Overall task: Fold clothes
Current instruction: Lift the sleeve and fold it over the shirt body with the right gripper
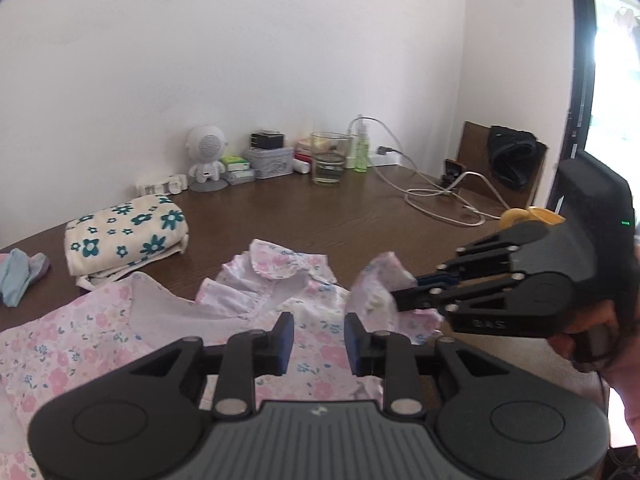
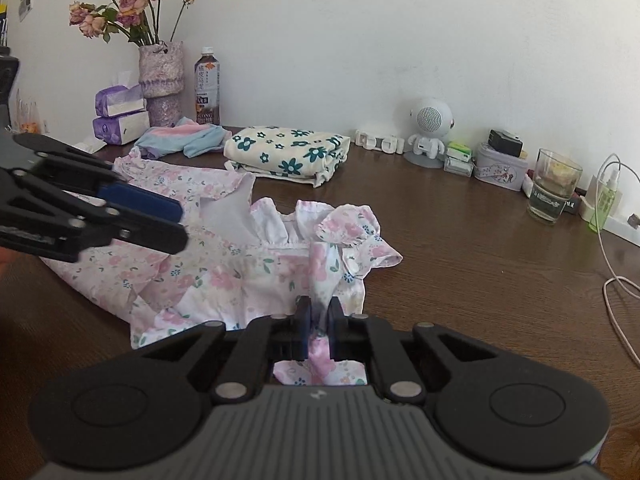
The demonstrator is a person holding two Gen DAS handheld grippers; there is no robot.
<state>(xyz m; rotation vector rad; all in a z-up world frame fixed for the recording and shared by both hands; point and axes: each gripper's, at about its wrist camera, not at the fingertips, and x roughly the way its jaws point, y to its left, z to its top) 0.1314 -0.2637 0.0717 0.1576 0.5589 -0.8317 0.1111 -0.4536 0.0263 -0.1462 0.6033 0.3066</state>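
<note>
Right wrist view showed your right gripper [image 2: 318, 320] closed tight on a bunch of the pink floral garment [image 2: 224, 272], with cloth pinched between the blue pads and a tail of it hanging behind them. The garment lay spread and rumpled on the near part of the table [image 2: 460, 248], its frilled collar toward the back edge and one short sleeve [image 2: 360, 236] on your gripper's side drawn up from the wood. Your left gripper [image 1: 318, 342] hung over the middle of the garment with its jaws parted about a pad's width, and nothing lay between them.

To do this fold well, I judged you needed to carry the pinched edge across in one flat sweep, keeping it low so the cloth did not bunch. The free gripper could pin the body of the garment near the collar so it would not drag. Letting go only once the edge lay square would save smoothing later.

Counted: one pink garment being handled; one cream cloth with blue flowers [image 2: 288, 152], lying folded toward the back edge; one loose pastel piece [image 2: 188, 142] near the back left corner. Along the back edge stood one vase of dried roses [image 2: 160, 84], one bottle [image 2: 207, 88], two tissue packs [image 2: 120, 114] and one glass [image 2: 554, 192].
</note>
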